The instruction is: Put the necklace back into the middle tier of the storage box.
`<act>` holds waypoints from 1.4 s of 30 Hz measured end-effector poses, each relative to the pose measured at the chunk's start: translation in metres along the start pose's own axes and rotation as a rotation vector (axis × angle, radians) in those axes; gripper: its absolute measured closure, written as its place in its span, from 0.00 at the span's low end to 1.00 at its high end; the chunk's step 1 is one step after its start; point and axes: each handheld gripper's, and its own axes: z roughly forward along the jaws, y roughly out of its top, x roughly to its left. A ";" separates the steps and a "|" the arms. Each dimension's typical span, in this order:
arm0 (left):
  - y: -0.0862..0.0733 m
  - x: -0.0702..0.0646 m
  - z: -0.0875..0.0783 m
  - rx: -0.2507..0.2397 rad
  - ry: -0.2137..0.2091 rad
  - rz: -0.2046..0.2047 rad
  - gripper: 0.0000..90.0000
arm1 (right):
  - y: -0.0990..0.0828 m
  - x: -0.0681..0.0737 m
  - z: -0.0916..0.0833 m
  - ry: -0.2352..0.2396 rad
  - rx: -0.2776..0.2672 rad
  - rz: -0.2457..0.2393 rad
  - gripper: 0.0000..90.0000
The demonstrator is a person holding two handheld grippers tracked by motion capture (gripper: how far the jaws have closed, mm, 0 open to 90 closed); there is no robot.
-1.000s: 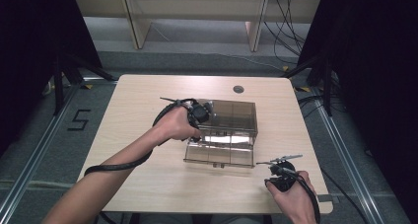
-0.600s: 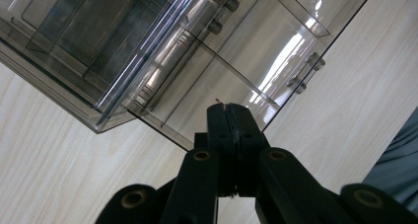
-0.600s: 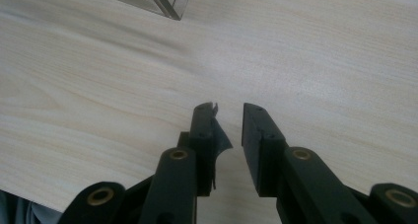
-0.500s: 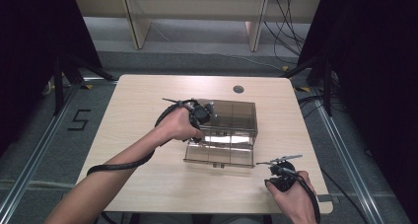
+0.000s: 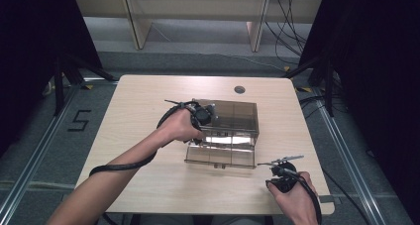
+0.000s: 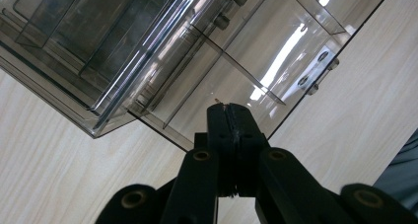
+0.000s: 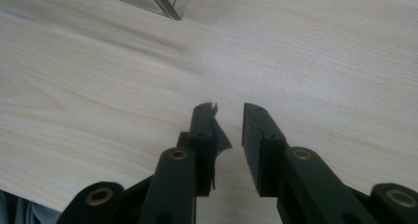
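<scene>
At mid-tabletop (image 5: 138, 116) sits the smoky clear drawer box (image 5: 225, 131) — left gripper (image 6: 229, 108), jaws pressed together, noses against its near-left side, closest by far — right gripper (image 7: 229, 110), jaws narrowly parted and empty, waits well off its front-right corner.

Left hand-held gripper (image 6: 230, 116) pinched closed; right hand-held gripper (image 7: 229, 116) slightly parted

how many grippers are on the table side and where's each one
2. The left gripper is at the near-left top edge of the smoky clear plastic box, jaws shut. The right gripper sits over the table near its front right corner, jaws apart, holding nothing.
</scene>
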 end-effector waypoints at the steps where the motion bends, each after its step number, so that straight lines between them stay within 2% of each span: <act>1: 0.000 0.000 0.000 0.000 0.000 0.000 0.98 | 0.000 0.000 0.000 0.000 0.000 0.000 0.83; 14: 0.000 0.003 0.010 0.011 -0.004 -0.011 0.98 | 0.000 0.000 0.001 -0.004 -0.002 0.001 0.83; 21: 0.000 0.003 0.014 0.017 -0.002 -0.004 0.98 | 0.000 0.000 0.001 -0.004 -0.002 -0.001 0.83; 24: 0.001 0.003 0.017 0.018 0.005 -0.010 0.98 | 0.001 0.001 0.003 -0.022 0.003 0.020 0.83; 30: 0.001 0.003 0.023 0.035 0.003 -0.006 0.98 | 0.001 0.001 0.003 -0.025 0.006 0.022 0.82; 34: 0.001 0.002 0.028 0.048 0.003 -0.001 0.98 | 0.000 0.001 0.002 -0.006 0.009 0.010 0.82; 37: 0.001 0.002 0.030 0.056 0.002 -0.003 0.98 | 0.001 0.001 0.002 -0.005 0.008 0.014 0.82; 39: 0.001 0.002 0.032 0.061 0.004 -0.002 0.98 | 0.001 0.001 0.003 -0.021 0.006 0.022 0.82; 42: 0.001 0.002 0.036 0.066 -0.002 -0.009 0.98 | 0.000 0.001 0.003 -0.006 0.009 0.018 0.82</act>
